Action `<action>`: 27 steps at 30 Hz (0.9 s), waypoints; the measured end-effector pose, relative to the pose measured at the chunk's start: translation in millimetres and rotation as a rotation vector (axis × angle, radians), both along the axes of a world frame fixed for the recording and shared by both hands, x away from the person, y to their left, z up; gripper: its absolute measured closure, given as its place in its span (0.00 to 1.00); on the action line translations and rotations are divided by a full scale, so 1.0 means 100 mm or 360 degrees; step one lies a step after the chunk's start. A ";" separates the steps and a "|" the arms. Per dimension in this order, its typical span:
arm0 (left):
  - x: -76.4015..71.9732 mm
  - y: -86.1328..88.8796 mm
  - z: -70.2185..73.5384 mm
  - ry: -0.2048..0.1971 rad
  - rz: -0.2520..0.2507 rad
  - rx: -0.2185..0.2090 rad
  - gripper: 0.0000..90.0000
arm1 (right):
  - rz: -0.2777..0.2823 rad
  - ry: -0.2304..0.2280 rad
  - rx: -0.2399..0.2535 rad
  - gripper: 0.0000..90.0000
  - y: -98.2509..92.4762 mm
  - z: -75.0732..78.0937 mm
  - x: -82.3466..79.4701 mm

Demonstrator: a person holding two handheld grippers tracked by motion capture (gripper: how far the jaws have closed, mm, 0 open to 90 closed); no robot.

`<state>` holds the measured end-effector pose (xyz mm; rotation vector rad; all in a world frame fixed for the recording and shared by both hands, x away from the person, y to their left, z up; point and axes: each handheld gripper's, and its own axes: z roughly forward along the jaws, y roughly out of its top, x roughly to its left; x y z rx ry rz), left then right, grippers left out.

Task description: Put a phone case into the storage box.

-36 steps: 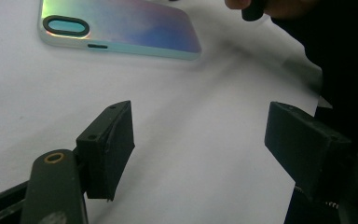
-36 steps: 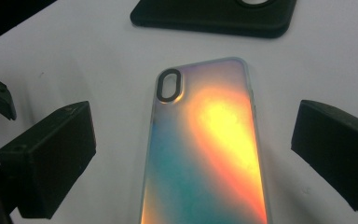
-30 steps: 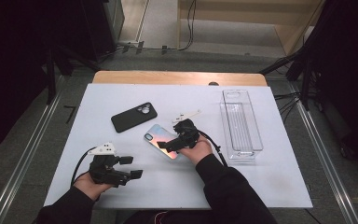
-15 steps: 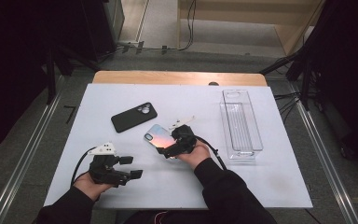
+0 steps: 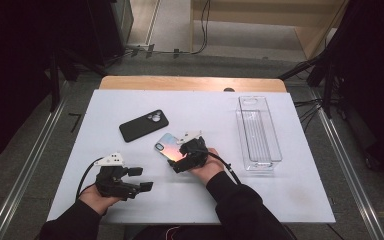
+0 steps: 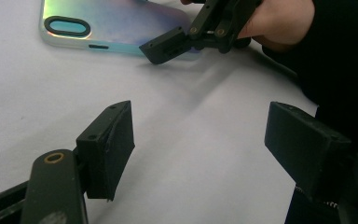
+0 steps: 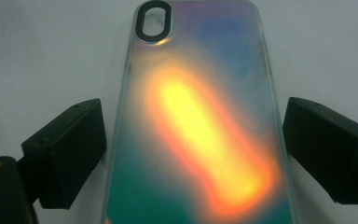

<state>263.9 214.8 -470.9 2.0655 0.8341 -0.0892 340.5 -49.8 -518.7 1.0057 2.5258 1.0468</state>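
An iridescent phone case (image 5: 165,146) lies flat on the white table (image 5: 280,200), camera hole at its far end. My right gripper (image 5: 180,160) is lowered over its near end. In the right gripper view the case (image 7: 200,93) runs up between the two jaws of this gripper (image 7: 196,135), with a narrow gap at each side. The jaws have just been closing on it, and the pads do not touch. A black phone case (image 5: 143,125) lies farther back to the left. My left gripper (image 5: 142,179) rests at the front left, open with nothing between its jaws (image 6: 200,140).
A clear plastic bin (image 5: 258,131) stands lengthwise on the right side of the table. A wooden strip (image 5: 190,83) borders the far edge. From the left gripper view, the case (image 6: 116,23) and the right hand (image 6: 279,18) are just ahead.
My right gripper has shifted left and down over the near end of the iridescent case. The left gripper has stayed where it was.
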 end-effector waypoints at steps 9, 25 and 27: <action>0.00 0.00 0.00 0.0005 0.0006 0.0000 0.27 | 0.0009 -0.0039 -0.0018 0.16 0.00 0.00 -0.03; 0.01 -0.01 0.02 0.0026 0.0029 -0.0031 0.27 | 0.0022 0.0012 0.0112 0.17 -0.07 0.06 0.01; 0.01 0.00 0.02 0.0033 0.0039 -0.0042 0.27 | 0.0019 0.0034 0.0155 0.17 -0.10 0.11 0.01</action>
